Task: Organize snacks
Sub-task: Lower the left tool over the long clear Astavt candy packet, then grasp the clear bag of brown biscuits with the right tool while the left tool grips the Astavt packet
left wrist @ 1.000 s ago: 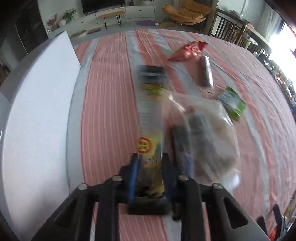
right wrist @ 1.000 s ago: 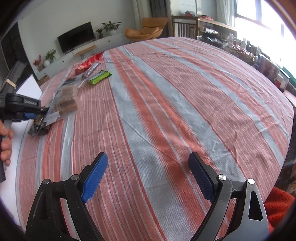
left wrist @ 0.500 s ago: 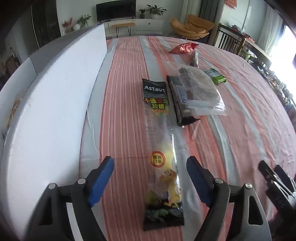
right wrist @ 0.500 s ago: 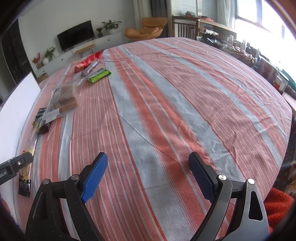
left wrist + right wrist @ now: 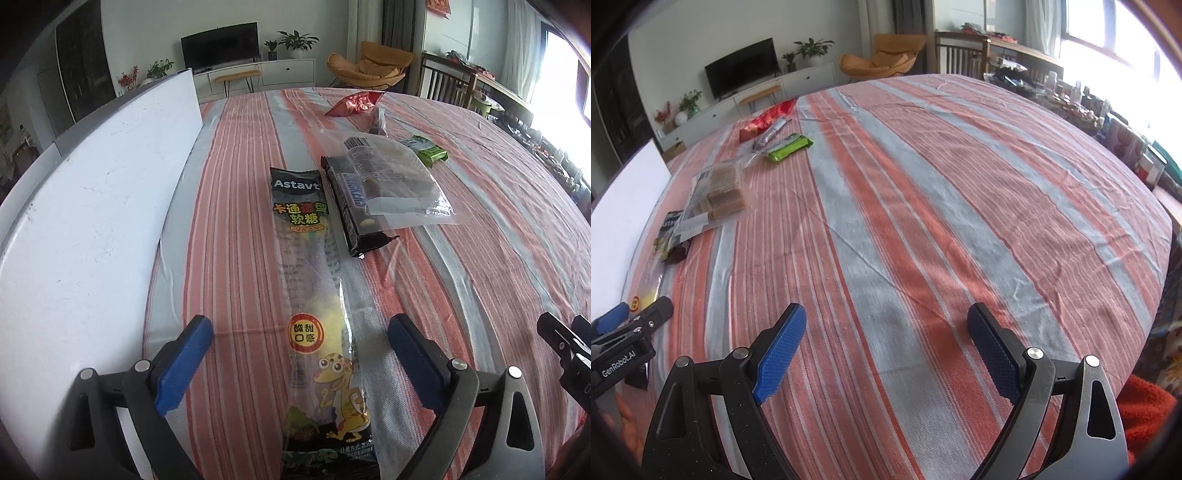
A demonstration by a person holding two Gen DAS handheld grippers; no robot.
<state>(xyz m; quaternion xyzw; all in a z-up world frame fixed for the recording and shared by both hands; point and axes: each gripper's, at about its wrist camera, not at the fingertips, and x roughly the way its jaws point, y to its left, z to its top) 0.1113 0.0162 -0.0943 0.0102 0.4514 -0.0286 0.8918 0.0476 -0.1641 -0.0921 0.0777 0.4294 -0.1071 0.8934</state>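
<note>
Black jaws, blue ribbed pads (image 5: 779, 350), silver screws

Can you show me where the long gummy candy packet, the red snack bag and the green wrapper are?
long gummy candy packet (image 5: 314, 280), left wrist view, clear middle section.
red snack bag (image 5: 354, 103), left wrist view, centre of the crinkled foil.
green wrapper (image 5: 788, 147), right wrist view, middle of its top face.

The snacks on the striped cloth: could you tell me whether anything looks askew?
Yes: the clear biscuit bag lies overlapping the dark Snickers bar, covering its far end, while the gummy candy pack lies separately beside them.
</note>
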